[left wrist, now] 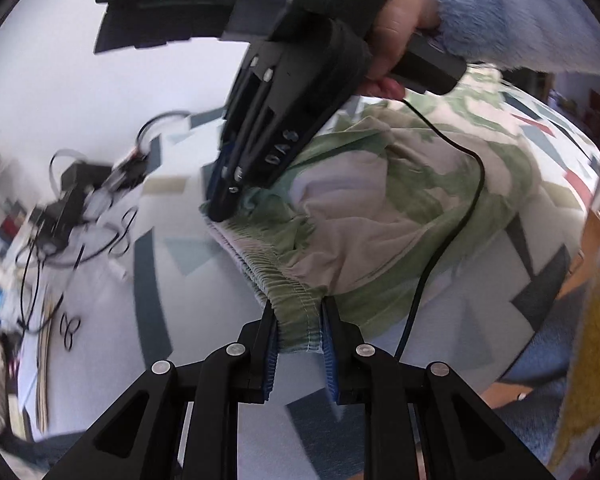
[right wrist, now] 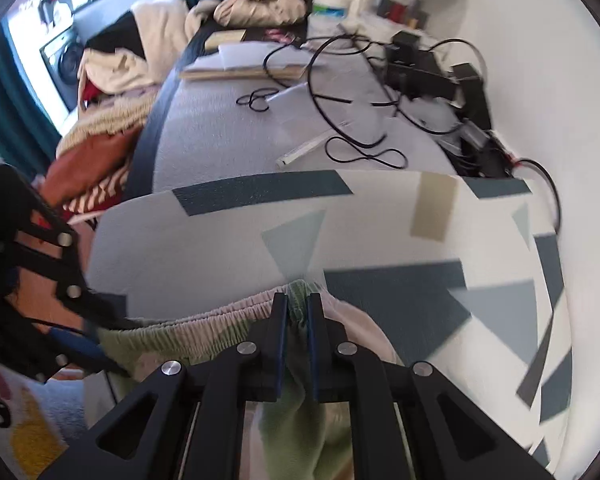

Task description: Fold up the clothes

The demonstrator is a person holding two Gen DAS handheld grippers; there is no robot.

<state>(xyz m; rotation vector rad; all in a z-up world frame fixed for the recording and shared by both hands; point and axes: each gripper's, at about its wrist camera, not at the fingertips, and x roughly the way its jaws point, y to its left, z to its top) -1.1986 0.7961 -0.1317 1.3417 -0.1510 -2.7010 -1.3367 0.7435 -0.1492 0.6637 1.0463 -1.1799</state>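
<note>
A pair of green and cream patterned trousers (left wrist: 400,204) lies bunched on a white cover with blue geometric shapes (left wrist: 204,264). My left gripper (left wrist: 299,312) is shut on one end of the elastic waistband (left wrist: 268,258). The right gripper (left wrist: 220,210), held by a hand in a fluffy blue sleeve, pinches the waistband's far end. In the right wrist view, my right gripper (right wrist: 297,304) is shut on the green waistband corner (right wrist: 298,290), and the waistband (right wrist: 188,330) stretches left to the left gripper's fingers (right wrist: 76,344). The trouser legs (right wrist: 300,432) hang under the fingers.
Black cables (right wrist: 340,92), black boxes (right wrist: 428,68) and papers (right wrist: 240,60) lie on the grey surface beyond the cover. A heap of clothes (right wrist: 112,112) sits at the left by a window. A yellow and white blanket (left wrist: 588,360) lies at the right.
</note>
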